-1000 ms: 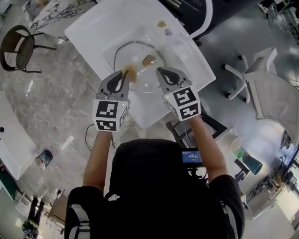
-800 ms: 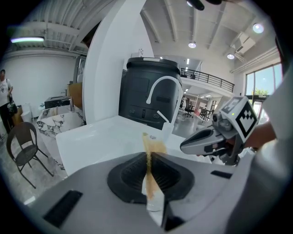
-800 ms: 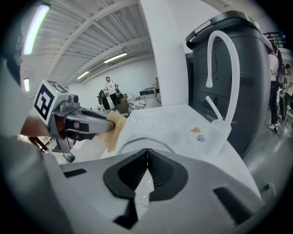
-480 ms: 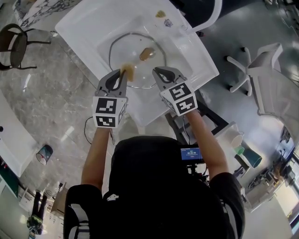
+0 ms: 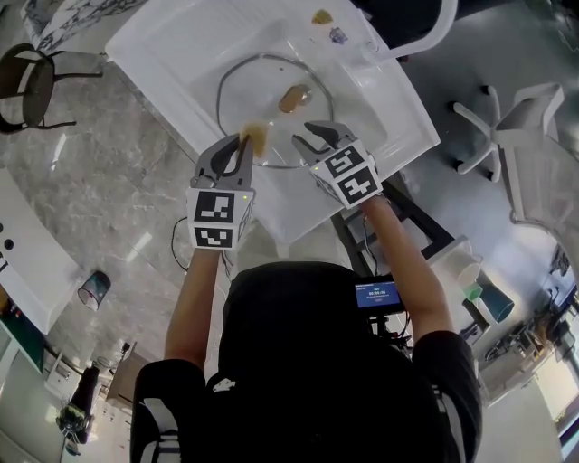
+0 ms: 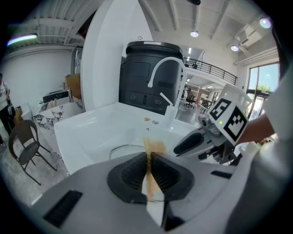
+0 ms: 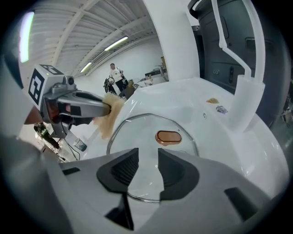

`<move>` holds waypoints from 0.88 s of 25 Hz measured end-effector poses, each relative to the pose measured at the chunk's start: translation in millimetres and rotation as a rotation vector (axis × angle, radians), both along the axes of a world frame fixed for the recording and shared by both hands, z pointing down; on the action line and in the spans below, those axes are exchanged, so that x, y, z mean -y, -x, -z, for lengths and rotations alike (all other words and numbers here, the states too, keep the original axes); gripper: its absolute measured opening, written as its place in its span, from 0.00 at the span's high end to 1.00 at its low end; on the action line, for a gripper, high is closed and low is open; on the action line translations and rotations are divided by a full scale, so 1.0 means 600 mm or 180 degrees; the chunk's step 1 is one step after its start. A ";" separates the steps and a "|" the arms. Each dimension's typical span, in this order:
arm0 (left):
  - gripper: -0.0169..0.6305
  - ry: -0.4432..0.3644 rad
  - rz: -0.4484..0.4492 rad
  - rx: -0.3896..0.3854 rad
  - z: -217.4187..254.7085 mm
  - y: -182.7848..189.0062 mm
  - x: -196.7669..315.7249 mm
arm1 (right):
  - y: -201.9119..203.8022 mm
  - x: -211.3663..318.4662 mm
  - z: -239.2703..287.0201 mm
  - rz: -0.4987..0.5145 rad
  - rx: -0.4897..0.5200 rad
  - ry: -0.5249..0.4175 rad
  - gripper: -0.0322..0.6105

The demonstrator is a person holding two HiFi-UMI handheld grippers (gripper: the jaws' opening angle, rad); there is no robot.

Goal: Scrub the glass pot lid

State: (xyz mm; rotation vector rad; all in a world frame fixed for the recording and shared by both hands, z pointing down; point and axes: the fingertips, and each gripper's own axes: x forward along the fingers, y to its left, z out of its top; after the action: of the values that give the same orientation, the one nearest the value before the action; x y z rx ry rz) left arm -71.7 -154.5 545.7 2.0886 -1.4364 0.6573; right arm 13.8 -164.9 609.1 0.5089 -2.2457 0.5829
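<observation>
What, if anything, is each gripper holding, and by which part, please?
The left gripper pinches the tan scrubbing pad by its near end. The right gripper holds nothing: its jaws have just been opening, nothing between them, above the glass lid.

Glass pot lid [image 5: 253, 90] clear, silvery rim; knob [image 5: 294, 97] copper-brown. Scrub pad [image 5: 256, 137] tan-brown. Sink [image 5: 181, 45] glossy white, tan speck [image 5: 322, 16] at far edge. Faucet [image 6: 167, 68] white. Floor [image 5: 118, 208] grey, marble-veined. Chair [image 5: 36, 86] black.

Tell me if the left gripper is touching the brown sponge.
Touching. The left gripper view shows the left gripper with its fingers pressed shut on the brown sponge, which pokes out past them.
</observation>
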 end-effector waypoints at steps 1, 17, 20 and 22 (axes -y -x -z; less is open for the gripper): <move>0.95 0.0005 -0.0003 0.0011 -0.002 0.002 0.001 | 0.001 0.000 -0.006 0.0019 -0.0025 0.0031 0.76; 0.95 0.0137 -0.0011 0.0028 -0.037 0.003 -0.002 | 0.015 -0.012 -0.097 0.0148 -0.0179 0.0455 0.59; 0.95 0.0157 -0.0035 0.0021 -0.040 0.002 -0.002 | 0.013 -0.011 -0.102 0.0132 -0.0145 0.0522 0.57; 0.95 0.0166 -0.0040 0.0026 -0.042 0.004 0.000 | 0.012 -0.009 -0.106 0.0104 -0.0112 0.0607 0.54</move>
State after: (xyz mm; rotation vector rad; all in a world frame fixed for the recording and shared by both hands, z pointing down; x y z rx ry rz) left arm -73.8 -154.2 570.8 2.0587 -1.3967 0.7014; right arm 6.8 -159.7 672.6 0.3824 -2.1343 0.7562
